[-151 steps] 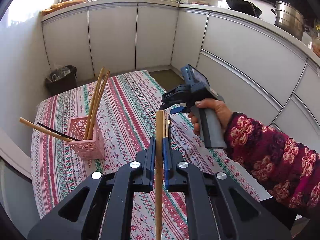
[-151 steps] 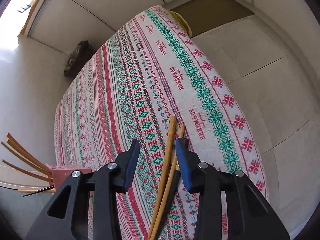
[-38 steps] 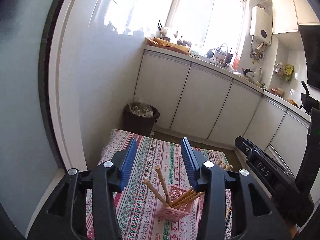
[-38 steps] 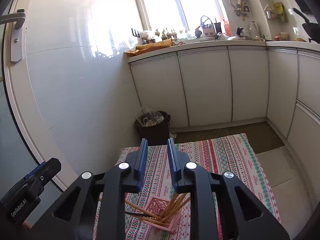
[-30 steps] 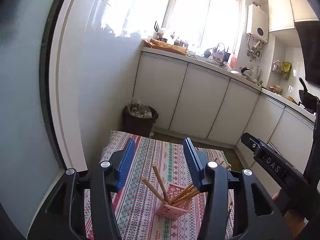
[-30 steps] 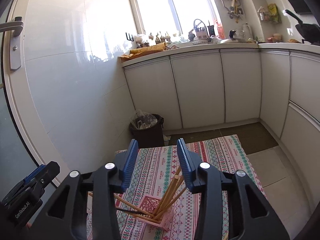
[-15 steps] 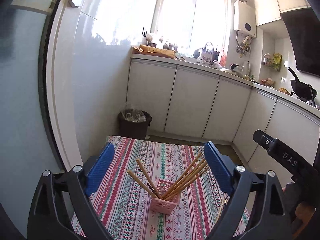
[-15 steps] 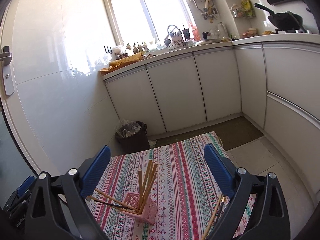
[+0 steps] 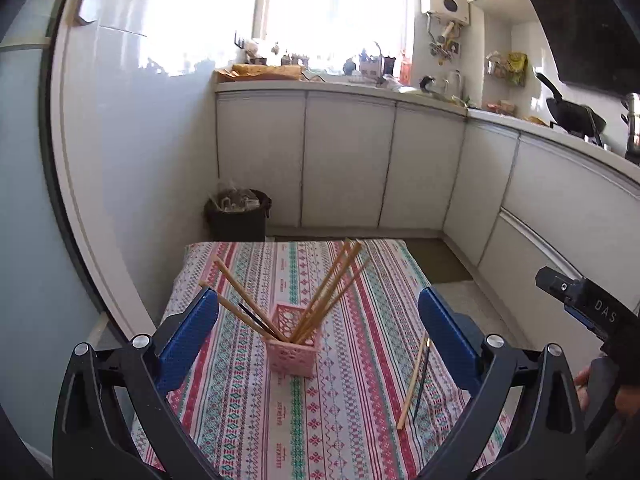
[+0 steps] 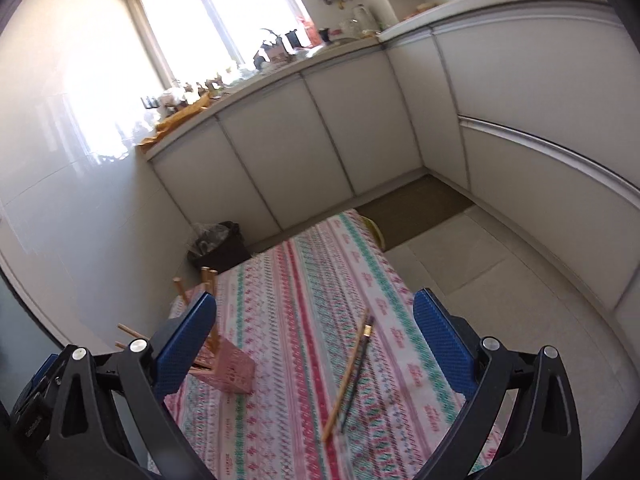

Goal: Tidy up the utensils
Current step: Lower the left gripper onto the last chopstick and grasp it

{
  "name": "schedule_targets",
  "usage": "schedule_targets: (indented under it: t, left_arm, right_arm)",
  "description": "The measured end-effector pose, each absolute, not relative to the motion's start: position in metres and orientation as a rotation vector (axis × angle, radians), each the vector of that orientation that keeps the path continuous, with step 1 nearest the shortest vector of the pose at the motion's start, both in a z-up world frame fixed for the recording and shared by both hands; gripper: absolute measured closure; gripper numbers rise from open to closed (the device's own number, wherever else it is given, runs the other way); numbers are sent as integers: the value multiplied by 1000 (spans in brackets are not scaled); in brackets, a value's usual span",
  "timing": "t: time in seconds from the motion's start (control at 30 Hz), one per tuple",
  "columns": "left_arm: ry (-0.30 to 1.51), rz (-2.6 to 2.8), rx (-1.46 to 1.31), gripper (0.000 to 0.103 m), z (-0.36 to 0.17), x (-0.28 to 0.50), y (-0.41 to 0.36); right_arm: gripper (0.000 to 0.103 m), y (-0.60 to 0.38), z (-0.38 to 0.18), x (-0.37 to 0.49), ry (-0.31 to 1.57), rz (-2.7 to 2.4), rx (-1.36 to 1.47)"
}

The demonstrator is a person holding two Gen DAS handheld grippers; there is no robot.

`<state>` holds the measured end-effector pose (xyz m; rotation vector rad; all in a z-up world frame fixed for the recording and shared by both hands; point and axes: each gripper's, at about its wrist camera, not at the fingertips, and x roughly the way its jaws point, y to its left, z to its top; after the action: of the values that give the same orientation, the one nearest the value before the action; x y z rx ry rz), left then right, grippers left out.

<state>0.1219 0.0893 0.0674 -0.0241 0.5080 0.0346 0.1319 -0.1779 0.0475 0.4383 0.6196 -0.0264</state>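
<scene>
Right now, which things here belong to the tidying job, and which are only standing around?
Job:
- pink holder with chopsticks in it
- wooden chopstick on the cloth
- dark chopstick beside it

Just around:
- bin
- pan
- striped cloth

I am in a home kitchen. White cupboards [image 9: 348,160] run along the wall and round the corner, with a sunny window [image 9: 332,4] above the counter [image 9: 340,84], a black pan [image 9: 568,112] off to the side and a dark bin [image 9: 238,216] on the floor. Close by me is a little table with a striped cloth [image 9: 340,400] in red, green and white.
</scene>
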Motion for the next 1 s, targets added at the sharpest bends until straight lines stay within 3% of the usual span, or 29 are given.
schedule_targets:
  t: [0.33, 0.5, 0.67, 0.8, 1.0]
  left_arm:
    - [875, -194, 144, 8, -39, 175, -8]
    - [1047, -201, 201, 16, -90, 237, -41]
    - [1179, -182, 208, 18, -118, 310, -64]
    - [1277, -169, 225, 51, -140, 356, -76]
    - [1360, -149, 237, 67, -167, 395, -78]
  right_arm:
    - [7, -253, -19, 134, 792, -201, 450]
    - [7, -272, -30, 135, 840, -181, 556]
    - [7, -283, -37, 142, 871, -186, 607]
    - [7, -288, -43, 150, 907, -167, 648]
    - [7, -291, -53, 158, 955, -158, 669]
